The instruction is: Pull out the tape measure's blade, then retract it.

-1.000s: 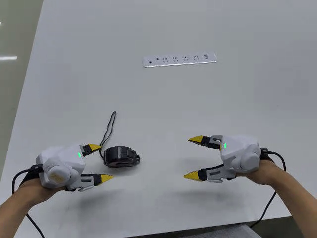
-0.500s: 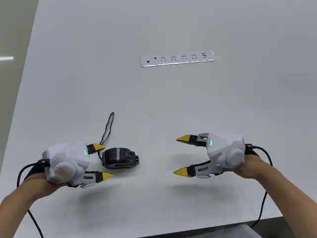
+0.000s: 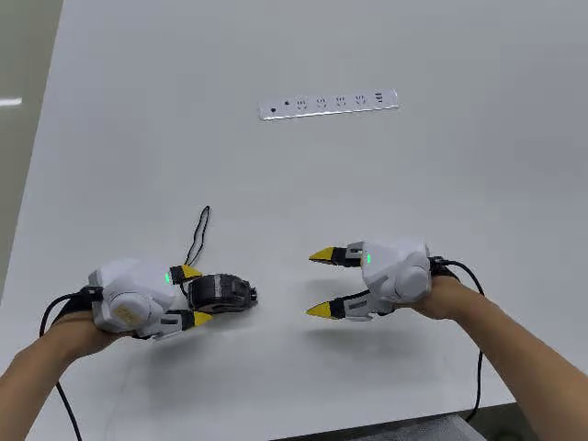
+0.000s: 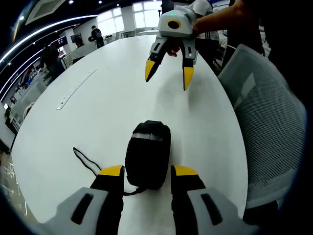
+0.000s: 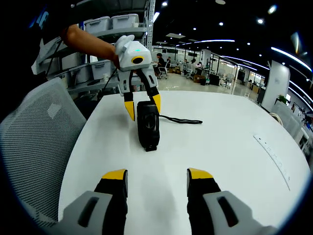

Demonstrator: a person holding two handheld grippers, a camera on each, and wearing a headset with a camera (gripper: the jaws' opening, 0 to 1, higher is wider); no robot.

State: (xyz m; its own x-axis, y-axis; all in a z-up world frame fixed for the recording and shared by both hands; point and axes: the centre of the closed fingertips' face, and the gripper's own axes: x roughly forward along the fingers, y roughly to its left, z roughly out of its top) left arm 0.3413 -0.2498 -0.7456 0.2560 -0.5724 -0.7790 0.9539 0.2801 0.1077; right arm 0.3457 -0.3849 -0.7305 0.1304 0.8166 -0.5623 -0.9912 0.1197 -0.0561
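Since a second ago, the left gripper (image 4: 148, 171) has come forward, so its yellow-tipped jaws now stand either side of the near end of the tape measure (image 4: 147, 154). The right gripper (image 3: 319, 283) has drifted in toward it from the other side. The left jaws are spread to about the width of the black case and sit close against its flanks. We cannot tell whether the tips actually touch it, since the gap on each side is too thin to read. The right jaws are spread wide with nothing between them, and they point at the case from a little way off.

The tape measure lies flat on the white table (image 3: 367, 184), near the edge closest to us, and no blade shows from it. Its back end is hidden behind the left jaws in the left gripper view, and in the head view the gripper body covers part of it. A thin black strap (image 3: 197, 237) trails from the case across the table (where it joins the case is out of sight).

Between the two grippers the table is bare. A white power strip (image 3: 328, 103) lies well apart toward the far side. A grey mesh chair (image 4: 264, 122) stands just off the near edge, cut off by the picture border.
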